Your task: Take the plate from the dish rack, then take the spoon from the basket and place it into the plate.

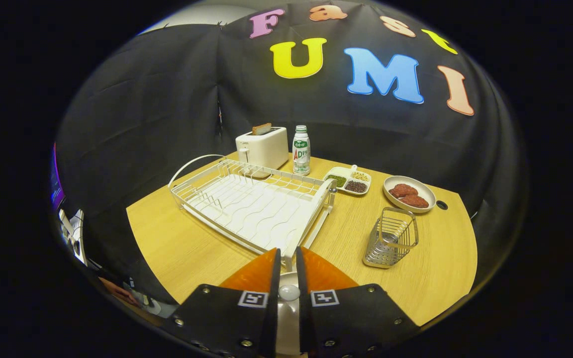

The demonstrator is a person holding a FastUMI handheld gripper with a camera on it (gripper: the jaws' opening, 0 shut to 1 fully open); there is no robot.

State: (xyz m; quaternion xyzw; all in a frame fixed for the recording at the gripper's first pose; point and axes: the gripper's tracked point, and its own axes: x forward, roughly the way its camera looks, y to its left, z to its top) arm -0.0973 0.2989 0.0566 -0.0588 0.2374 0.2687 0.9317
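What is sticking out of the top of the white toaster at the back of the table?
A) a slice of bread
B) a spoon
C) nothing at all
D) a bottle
A: a brown slice of bread pokes up from the slot of the toaster, which stands beyond the dish rack, with the bottle beside it.

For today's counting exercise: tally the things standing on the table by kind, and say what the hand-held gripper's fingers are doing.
Racks and baskets: 2, rack, basket
Dishes of food: 2, tray, bowl
Appliances: 1, toaster
Bottles: 1, bottle
Total: 6
Hand-held gripper: fingers nearly shut, holding nothing.
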